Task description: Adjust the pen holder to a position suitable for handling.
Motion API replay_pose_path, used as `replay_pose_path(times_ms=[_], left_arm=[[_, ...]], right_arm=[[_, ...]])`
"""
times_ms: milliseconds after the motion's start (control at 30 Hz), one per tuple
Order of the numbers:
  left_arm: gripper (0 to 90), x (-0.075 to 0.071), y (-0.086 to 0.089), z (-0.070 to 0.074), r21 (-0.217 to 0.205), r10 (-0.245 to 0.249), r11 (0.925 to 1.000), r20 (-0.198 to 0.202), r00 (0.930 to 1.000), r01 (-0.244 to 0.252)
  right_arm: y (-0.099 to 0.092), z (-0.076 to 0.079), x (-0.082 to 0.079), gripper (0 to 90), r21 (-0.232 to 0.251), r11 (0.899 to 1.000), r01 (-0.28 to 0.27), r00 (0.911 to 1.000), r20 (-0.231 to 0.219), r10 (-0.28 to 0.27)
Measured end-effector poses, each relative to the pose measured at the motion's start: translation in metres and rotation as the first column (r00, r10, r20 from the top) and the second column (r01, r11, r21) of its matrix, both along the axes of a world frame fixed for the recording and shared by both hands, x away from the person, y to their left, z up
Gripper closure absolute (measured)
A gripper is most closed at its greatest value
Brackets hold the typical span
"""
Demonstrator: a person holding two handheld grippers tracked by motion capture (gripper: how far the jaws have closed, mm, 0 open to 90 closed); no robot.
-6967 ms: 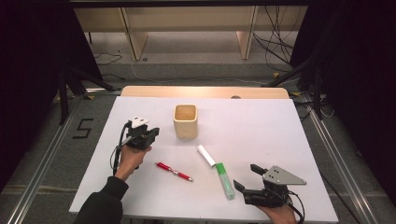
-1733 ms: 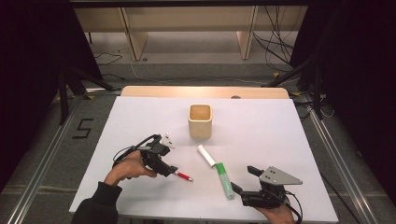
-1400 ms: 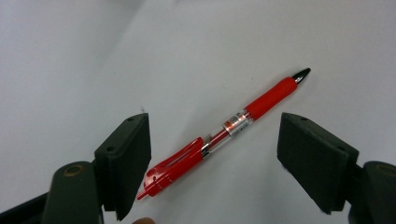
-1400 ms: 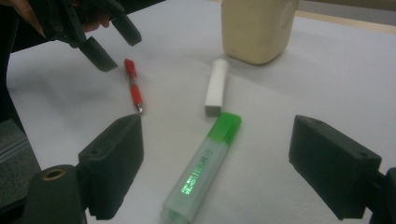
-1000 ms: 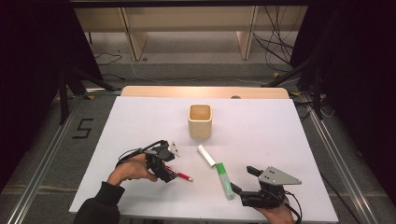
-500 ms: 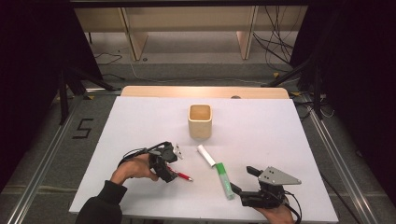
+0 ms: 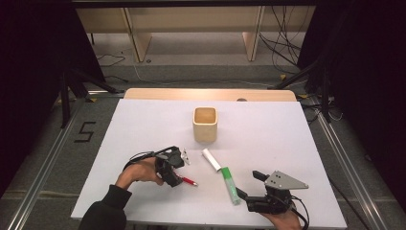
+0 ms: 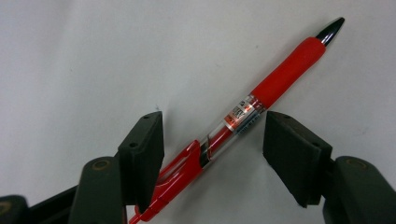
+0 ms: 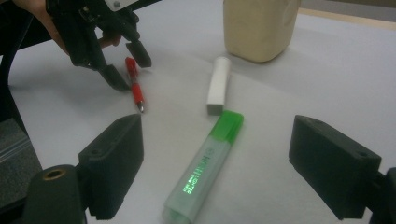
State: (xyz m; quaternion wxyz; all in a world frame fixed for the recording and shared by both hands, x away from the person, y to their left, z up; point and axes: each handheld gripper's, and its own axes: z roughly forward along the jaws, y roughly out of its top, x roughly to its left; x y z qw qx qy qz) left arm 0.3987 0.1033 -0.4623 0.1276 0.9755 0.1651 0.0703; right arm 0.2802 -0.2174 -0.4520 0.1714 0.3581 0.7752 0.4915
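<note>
My left gripper [image 8: 210, 154] fingers [image 8: 142, 154] have just been closing, still apart around the red pen [image 8: 254, 107], tip toward one o'clock; right gripper [image 9: 217, 168] fingers apart

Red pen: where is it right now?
The red pen lies flat on the table's near left in the high view, between the left gripper's open jaws, which have just been closing, left of the white eraser.

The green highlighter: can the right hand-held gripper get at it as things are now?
Probably yes. The right hand-held gripper stands open, with the green highlighter lying free on the table between its jaws; nothing blocks it.
</note>
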Motion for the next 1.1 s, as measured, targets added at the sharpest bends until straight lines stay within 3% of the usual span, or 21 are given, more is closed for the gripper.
replay_pose_path(times_ms=[233,567,1100], left_arm=[[42.0,0.004,0.000,0.000,-0.003,-0.005,1.0000,-0.042,0.9991,0.005],[50.6,0.002,-0.002,0.001,0.002,-0.019,0.9998,-0.054,0.9984,0.019],[75.0,-0.008,-0.008,0.002,0.023,-0.116,0.9928,-0.052,0.9919,0.117]], right_arm=[[0.000,0.000,0.000,18.8,0.002,1.000,-0.001,1.0000,-0.001,0.001],[0.000,0.000,0.000,18.8,0.001,1.000,0.001,1.0000,-0.001,-0.001],[0.001,0.000,0.000,18.7,-0.004,1.000,-0.007,1.0000,0.003,0.007]])
